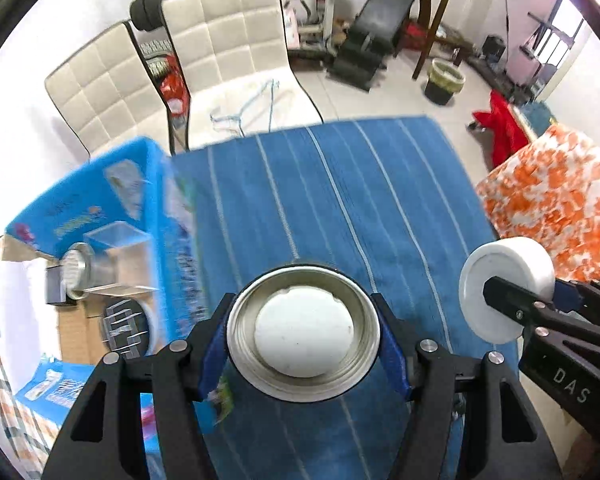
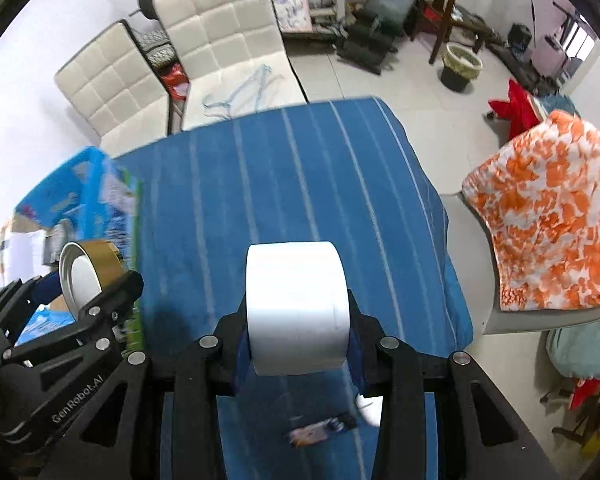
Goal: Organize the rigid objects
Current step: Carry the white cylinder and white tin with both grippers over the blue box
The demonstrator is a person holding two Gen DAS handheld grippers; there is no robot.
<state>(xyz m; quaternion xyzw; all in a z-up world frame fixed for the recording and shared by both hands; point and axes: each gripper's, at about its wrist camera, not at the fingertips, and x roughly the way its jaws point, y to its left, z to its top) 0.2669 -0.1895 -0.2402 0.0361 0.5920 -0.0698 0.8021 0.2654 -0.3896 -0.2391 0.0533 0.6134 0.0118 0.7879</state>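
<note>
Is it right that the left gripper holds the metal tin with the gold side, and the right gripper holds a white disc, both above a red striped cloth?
Not quite: the cloth is blue with pale stripes, not red, as both wrist views show. The rest holds: the left gripper is clamped on the metal tin with the gold side, and the right gripper holds the white disc.

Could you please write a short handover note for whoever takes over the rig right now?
Left gripper: shut on the metal tin, open mouth facing the camera, something white inside.
Right gripper: shut on the white lid, held by its flat faces.
Both are held above the blue striped cloth, apart from each other.
The blue box at the left already holds a few items.
Done: tin and lid are picked up.
Left: probably join lid and tin, then put them away, likely in the box.
</note>
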